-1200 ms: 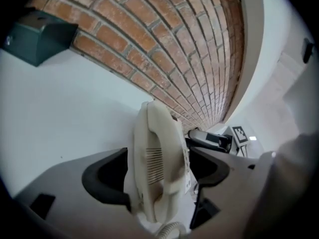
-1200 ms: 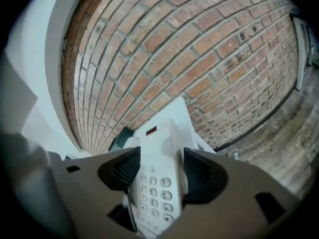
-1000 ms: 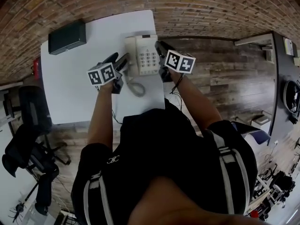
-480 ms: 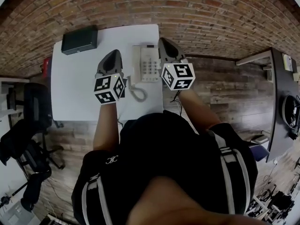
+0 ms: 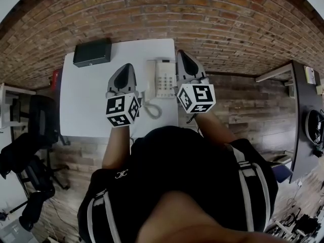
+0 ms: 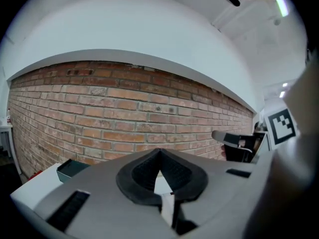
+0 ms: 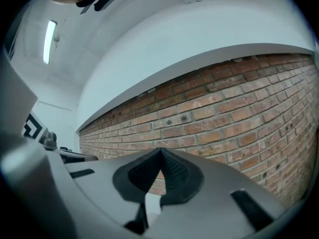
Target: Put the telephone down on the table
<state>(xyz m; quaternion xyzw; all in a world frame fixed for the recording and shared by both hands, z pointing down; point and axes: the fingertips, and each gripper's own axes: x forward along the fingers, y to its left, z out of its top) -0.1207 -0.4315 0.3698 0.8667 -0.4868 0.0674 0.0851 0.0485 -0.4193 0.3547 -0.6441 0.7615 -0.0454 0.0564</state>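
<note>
Far left on the surface (image 5: pixel 81 105) there's just a black box (image 5: pixel 92 53), well apart from everything, so ignore it.

Your left gripper (image 5: pixel 127 69) hangs above the surface just left of the phone. Its fingers (image 6: pixel 175 172) are pressed together with nothing between them, and its own view only shows brick wall.

The phone (image 5: pixel 164 79) sits flat on the surface near the right edge, between your two grippers, and neither one is touching it. So the put-down looks done to me.

If you do need to grab it again, I'd guess it's a hard plastic shell, fairly light and smooth enough to slide in a pinch. Take the base by its two long sides, one gripper each, and keep it level. The handset (image 5: pixel 151 76) probably just rests in its cradle and could tip off. The cord (image 5: pixel 152 109) is springy and will tug a bit.

Looks-wise it's an off-white desk phone with a pale keypad in the middle and a small dark strip at the far end. The handset lies along its left side, and the coiled cord loops out toward you.

Your right gripper (image 5: pixel 182 55) is just right of the phone, also closed and empty.
</note>
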